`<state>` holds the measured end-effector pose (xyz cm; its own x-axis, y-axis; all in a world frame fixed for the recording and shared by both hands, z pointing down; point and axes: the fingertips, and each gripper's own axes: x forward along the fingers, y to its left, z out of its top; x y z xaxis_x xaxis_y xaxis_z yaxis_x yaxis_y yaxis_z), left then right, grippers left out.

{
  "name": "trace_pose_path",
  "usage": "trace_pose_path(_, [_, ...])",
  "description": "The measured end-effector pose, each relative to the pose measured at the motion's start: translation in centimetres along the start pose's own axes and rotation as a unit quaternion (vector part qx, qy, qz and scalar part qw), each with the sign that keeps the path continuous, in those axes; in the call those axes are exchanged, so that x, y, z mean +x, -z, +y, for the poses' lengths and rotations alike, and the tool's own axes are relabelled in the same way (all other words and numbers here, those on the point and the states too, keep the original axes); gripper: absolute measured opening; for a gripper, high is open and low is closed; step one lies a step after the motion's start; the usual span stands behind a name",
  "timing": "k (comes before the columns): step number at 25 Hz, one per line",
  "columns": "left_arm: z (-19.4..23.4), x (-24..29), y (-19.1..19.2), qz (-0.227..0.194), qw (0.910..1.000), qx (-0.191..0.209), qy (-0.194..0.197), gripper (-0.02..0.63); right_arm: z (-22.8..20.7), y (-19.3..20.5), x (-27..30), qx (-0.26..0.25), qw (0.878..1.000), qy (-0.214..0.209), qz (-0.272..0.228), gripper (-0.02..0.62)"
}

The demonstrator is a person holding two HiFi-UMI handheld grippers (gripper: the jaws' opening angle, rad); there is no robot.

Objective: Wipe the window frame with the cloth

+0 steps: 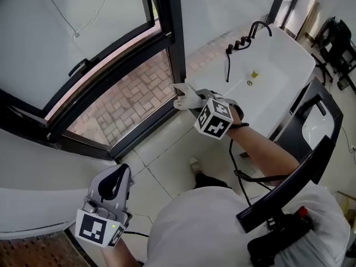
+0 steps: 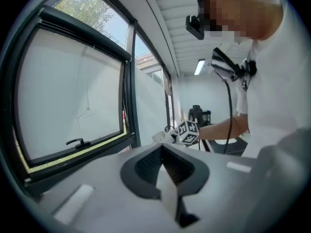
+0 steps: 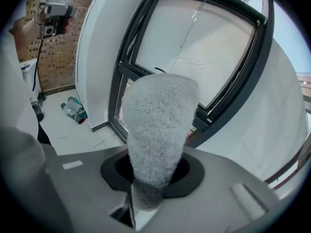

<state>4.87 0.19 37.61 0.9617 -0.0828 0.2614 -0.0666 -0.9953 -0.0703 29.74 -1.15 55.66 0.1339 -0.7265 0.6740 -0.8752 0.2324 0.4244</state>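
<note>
**Cloth Hides Part of the Frame**

Right gripper view: the fluffy white cloth (image 3: 159, 130) covers the middle stretch of the black metal window frame (image 3: 120, 81) and the jaw tips. At left, small floor items (image 3: 73, 108) are too tiny to identify. Head view: the frame runs off the top and left edges.

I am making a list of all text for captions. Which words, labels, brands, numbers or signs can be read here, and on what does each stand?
No word, brand or number can be read.
Right cube: square black and white markers only, no letters.
Left cube: the same kind of markers, no letters.
Bottles on the floor: any labels are too small to read.
</note>
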Motion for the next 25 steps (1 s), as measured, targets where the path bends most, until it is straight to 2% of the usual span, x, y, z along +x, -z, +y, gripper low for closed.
trace_pose_path(5, [-1.6,-5.2,2.6,-0.011,0.9998,-0.016,0.005,0.021,6.2,-1.8,-6.4,0.055,0.998,-0.006,-0.038,0.101])
trace_pose_path(9, [-3.0,-7.0,4.0,-0.009,0.9997,-0.018,0.011,0.021,8.5,-2.2,-11.7,0.090,0.994,-0.005,-0.066,0.101])
trace_pose_path(15, [-5.0,-7.9,4.4,-0.002,0.9998,-0.017,0.004,0.021,9.2,-3.5,-17.1,0.141,0.981,-0.009,-0.134,0.101])
trace_pose_path(21, [-6.0,-7.4,3.4,-0.010,0.9997,-0.016,-0.015,0.021,8.5,-5.2,-20.7,0.148,0.969,-0.023,-0.197,0.101])
trace_pose_path(25, [-7.8,-6.0,1.8,-0.019,0.9996,-0.017,-0.009,0.021,7.1,-5.5,-23.5,0.154,0.960,-0.029,-0.233,0.101])
